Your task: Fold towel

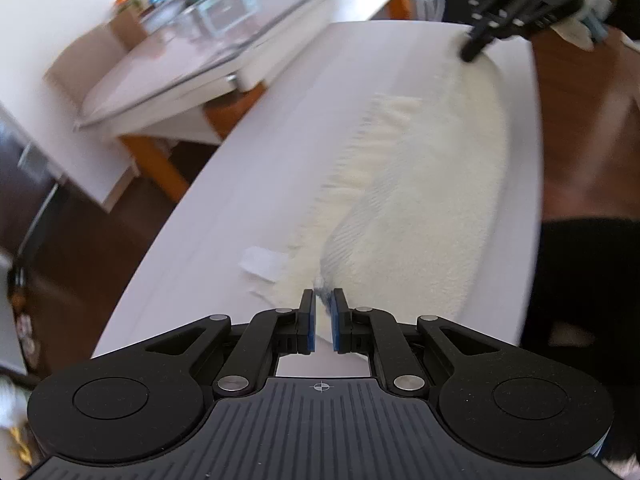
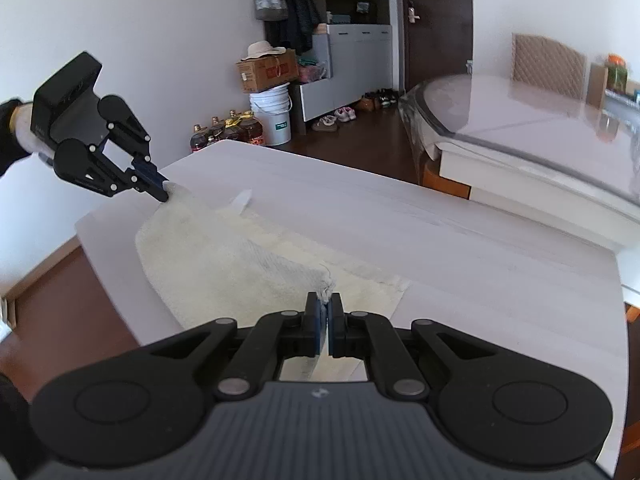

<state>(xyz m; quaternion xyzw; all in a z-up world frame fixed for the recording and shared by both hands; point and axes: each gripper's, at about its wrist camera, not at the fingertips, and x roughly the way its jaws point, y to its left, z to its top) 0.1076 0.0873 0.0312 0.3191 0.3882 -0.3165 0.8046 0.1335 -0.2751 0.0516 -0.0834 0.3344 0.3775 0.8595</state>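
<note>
Both tools, left [image 1: 323, 304] and right [image 2: 329, 307], clamped towel [image 2: 224, 264] corners as we folded it over the counter [image 2: 460, 264], next aligning edges.

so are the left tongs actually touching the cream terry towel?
Touching. The right wrist view shows the left tongs pinching the cream terry towel at its far corner, lifting it.

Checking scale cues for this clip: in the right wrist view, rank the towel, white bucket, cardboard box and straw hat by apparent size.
1. towel, nearest, so enlarged.
2. cardboard box and white bucket: look alike, not ranked.
3. straw hat, smallest.
</note>
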